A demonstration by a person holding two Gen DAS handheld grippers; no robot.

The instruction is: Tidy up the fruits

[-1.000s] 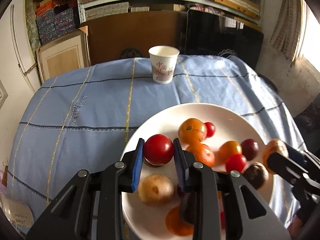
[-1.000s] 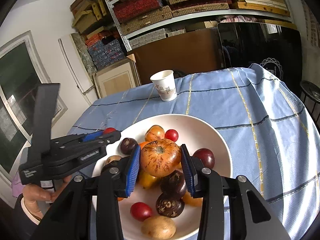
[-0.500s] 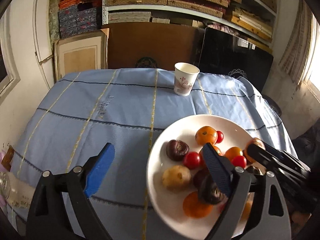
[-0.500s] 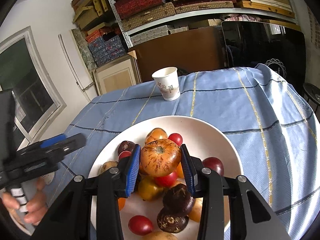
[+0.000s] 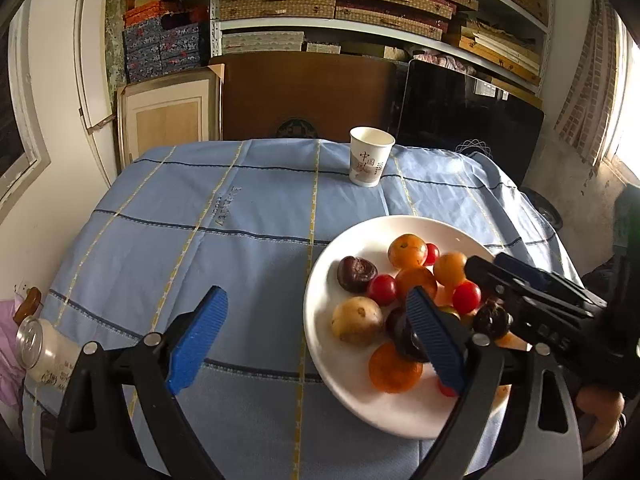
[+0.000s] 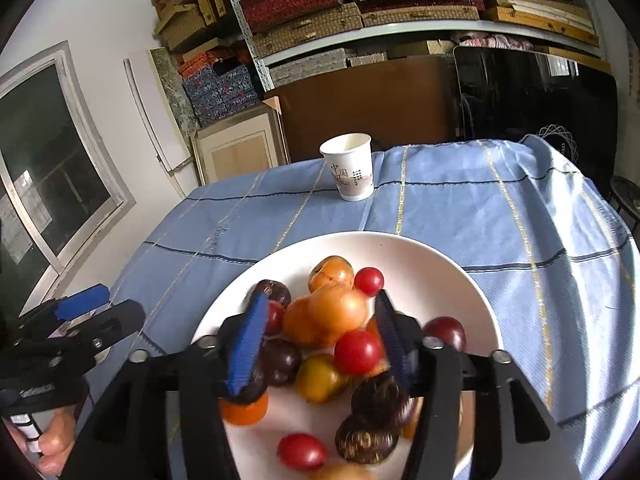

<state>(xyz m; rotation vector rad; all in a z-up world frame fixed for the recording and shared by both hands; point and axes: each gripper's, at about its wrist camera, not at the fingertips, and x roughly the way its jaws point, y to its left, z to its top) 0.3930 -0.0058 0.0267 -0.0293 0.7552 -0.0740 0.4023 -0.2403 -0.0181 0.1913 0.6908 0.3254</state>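
A white plate [image 5: 360, 400] heaped with fruit lies on the blue cloth: orange, red, dark purple and tan pieces. My left gripper [image 5: 316, 336] is open and holds nothing; its left finger hangs over the cloth and its right finger over the plate's near side. The red tomato [image 5: 382, 289] lies loose beside a dark fruit [image 5: 356, 274]. In the right wrist view my right gripper [image 6: 320, 340] is opening over the plate [image 6: 420, 256]. The striped orange fruit [image 6: 340, 312] rests on the pile between the pads, with a gap on each side.
A paper cup [image 5: 370, 156] stands at the far side of the table. A drinks can [image 5: 36, 344] sits at the table's left edge. Shelves of boxes, a framed panel and a dark screen line the back wall. A hand [image 6: 52, 444] holds the left gripper's handle.
My left gripper let go of the red tomato, opened wide and drew back to the left. My right gripper opened off the striped orange fruit, which now lies on the pile.
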